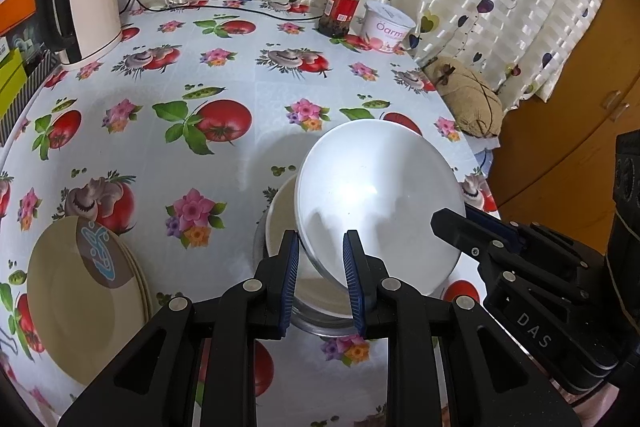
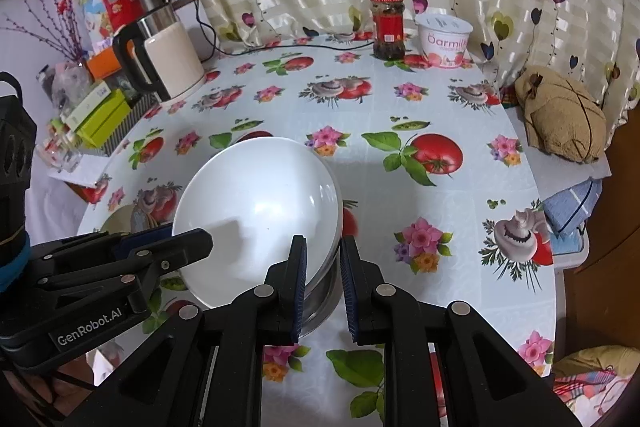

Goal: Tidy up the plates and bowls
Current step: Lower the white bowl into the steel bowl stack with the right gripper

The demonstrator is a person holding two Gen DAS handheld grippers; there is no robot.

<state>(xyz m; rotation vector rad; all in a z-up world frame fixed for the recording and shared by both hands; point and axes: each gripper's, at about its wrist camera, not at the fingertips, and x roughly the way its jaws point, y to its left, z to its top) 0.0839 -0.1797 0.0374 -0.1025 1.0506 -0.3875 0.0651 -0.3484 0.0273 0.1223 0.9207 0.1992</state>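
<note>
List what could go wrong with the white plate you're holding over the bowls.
1. The white plate is tilted and held only by its rim, in the left gripper and the right gripper. It may slip if either pinch loosens.
2. Its lower edge hangs just above the cream bowl, which is nested in the metal bowl. Lowering it at this tilt could knock or chip them.

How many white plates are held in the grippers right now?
1. The white plate is tilted above the bowls, gripped at opposite edges by the left gripper and the right gripper. More may be hidden underneath.
</note>
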